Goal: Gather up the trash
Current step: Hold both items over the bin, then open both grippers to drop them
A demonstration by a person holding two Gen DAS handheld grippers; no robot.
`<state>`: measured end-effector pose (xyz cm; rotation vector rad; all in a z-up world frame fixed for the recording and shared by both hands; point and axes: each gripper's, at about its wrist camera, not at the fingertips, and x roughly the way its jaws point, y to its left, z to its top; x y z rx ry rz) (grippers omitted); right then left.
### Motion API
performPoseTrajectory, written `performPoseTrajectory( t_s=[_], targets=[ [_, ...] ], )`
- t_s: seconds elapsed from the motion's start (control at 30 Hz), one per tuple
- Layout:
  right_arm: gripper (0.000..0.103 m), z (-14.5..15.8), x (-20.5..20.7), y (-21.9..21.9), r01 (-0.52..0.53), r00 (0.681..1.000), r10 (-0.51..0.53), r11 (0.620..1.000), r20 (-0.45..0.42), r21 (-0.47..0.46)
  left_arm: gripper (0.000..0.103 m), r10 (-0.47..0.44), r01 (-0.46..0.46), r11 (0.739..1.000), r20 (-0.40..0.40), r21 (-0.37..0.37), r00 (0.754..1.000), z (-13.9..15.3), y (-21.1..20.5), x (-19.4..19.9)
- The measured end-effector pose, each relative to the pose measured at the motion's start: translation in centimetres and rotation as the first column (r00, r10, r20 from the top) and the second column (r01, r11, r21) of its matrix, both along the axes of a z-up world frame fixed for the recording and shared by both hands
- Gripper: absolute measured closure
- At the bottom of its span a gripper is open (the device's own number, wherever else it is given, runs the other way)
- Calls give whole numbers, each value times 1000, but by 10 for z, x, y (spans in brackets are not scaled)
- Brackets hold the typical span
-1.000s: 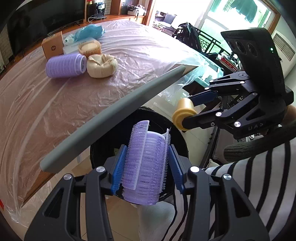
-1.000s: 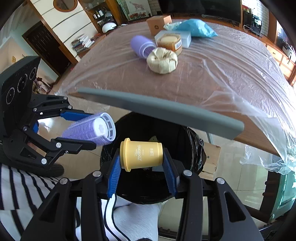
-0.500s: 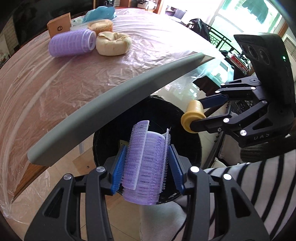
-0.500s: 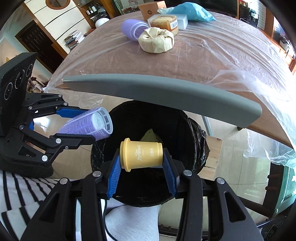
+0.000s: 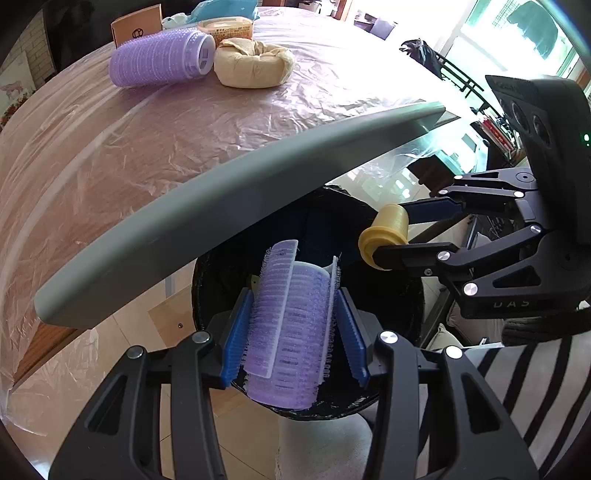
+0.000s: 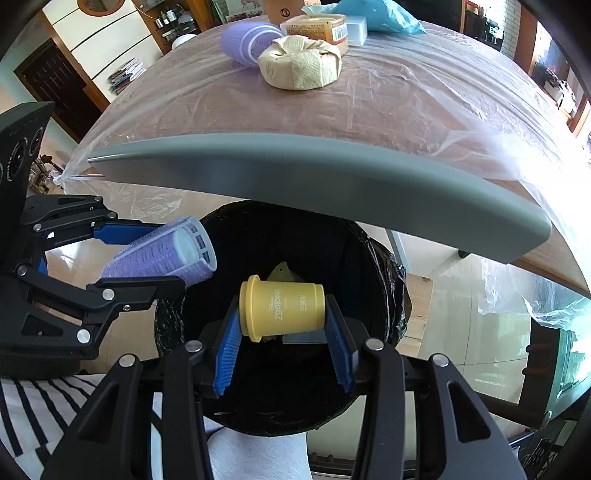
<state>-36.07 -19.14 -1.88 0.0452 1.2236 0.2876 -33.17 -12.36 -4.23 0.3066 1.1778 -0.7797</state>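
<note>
My left gripper [image 5: 293, 325] is shut on a purple hair roller [image 5: 291, 325] and holds it over the black trash bin [image 5: 207, 273]. The roller also shows in the right wrist view [image 6: 162, 254]. My right gripper [image 6: 282, 332] is shut on a yellow plastic cup [image 6: 282, 310], lying sideways over the same bin [image 6: 384, 266]. The cup shows in the left wrist view [image 5: 384, 236]. Some trash lies at the bin's bottom [image 6: 282, 271].
The table's grey edge [image 5: 221, 206] overhangs the bin. On the plastic-covered table lie another purple roller [image 5: 159, 57], a tan paper wad [image 5: 255, 62], a labelled tub [image 6: 317, 29], a cardboard box [image 5: 136, 27] and a blue bag [image 6: 376, 16].
Both grippers have come lower and closer to the bin, each still holding its item. The table's edge now looms larger above them.
</note>
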Motion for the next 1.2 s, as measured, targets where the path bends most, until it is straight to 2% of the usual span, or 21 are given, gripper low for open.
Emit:
performPoseTrajectory(
  t_s=[0.57, 1.2],
  targets=[
    [61, -4, 2, -3, 45, 999, -45, 999, 2, 3, 56, 36, -36, 999, 15, 28, 999, -4, -4, 3],
    [61, -9, 5, -2, 45, 999, -45, 999, -10, -6, 56, 39, -40, 998, 37, 42, 999, -3, -4, 4]
  ],
)
